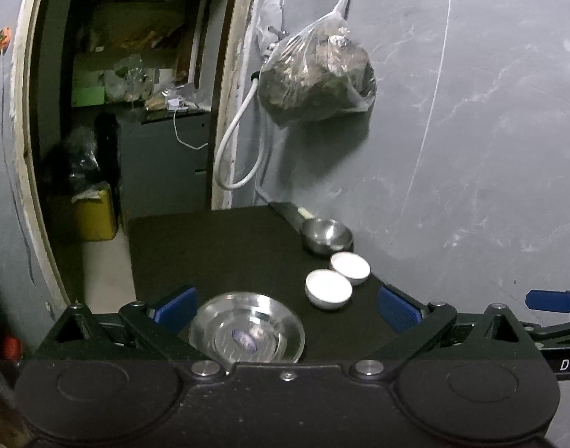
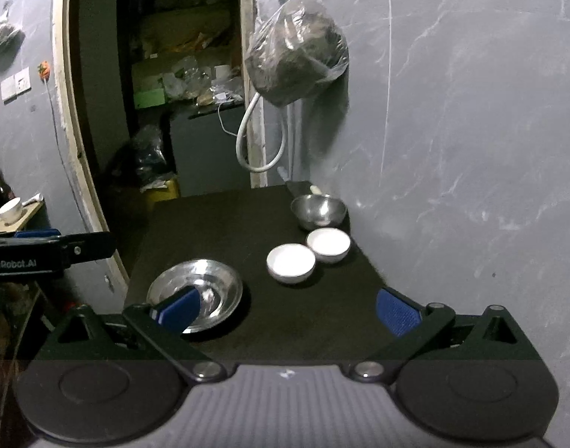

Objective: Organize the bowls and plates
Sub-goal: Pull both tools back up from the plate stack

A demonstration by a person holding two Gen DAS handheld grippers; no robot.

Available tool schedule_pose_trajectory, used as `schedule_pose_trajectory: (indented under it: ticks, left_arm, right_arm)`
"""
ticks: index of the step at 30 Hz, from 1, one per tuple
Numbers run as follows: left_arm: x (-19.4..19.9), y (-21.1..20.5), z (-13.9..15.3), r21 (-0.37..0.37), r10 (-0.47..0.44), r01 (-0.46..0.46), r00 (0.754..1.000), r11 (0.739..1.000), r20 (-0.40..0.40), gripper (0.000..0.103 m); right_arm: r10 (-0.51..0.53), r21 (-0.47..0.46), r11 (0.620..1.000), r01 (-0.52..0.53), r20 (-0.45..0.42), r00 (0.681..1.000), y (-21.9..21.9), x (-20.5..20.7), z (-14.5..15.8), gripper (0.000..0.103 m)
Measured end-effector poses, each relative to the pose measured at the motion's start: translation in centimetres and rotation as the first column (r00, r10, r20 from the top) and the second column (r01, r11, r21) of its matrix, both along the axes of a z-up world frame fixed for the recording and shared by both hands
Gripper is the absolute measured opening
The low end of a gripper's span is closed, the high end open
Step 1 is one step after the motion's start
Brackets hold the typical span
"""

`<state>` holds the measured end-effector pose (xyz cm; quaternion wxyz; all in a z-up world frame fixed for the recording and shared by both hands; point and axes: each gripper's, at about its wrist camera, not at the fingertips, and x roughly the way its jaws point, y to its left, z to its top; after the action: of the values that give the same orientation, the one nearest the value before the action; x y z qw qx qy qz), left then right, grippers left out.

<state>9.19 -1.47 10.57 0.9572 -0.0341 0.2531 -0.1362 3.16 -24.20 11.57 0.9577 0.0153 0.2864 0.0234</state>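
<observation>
Both tongs, left (image 1: 286, 308) and right (image 2: 286, 308), are held apart above the tabletop (image 1: 217, 246); a steel plate (image 1: 247, 330) is seen at lower centre

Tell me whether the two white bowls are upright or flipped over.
Upright: the near white bowl and far white bowl show open rims and white interiors facing up.

A grey marbled wall (image 1: 471, 130) with pale veins runs along the right of a dark desk (image 1: 217, 246). On it hangs a clear plastic bag (image 1: 316, 74) of dark contents, and beside that a looped white hose (image 1: 236, 149). To the left a pale-framed doorway (image 2: 66, 119) opens on a dim room with cluttered shelves (image 2: 184, 74) (contents too dark to tell) and a yellow bin (image 1: 94, 216) on a light floor (image 1: 105, 280).
</observation>
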Motion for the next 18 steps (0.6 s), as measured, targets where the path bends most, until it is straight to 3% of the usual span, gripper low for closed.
schedule_pose_trajectory:
  ticks: [8,18]
  left_arm:
    - [5.3,-2.0,2.7,-0.02,0.103,-0.102,0.994,0.995,0.024,0.102]
    - [11.6,-6.0,3.7,0.043,0.274,-0.273,0.962,0.961,-0.013,0.102]
  right_arm:
    - [0.097,-0.046,0.994,-0.095,0.06,0.993,-2.8,7.4,3.3,0.103]
    - [0.213,-0.003,0.977,-0.214,0.091,0.973,-6.5,17.1,2.2,0.103]
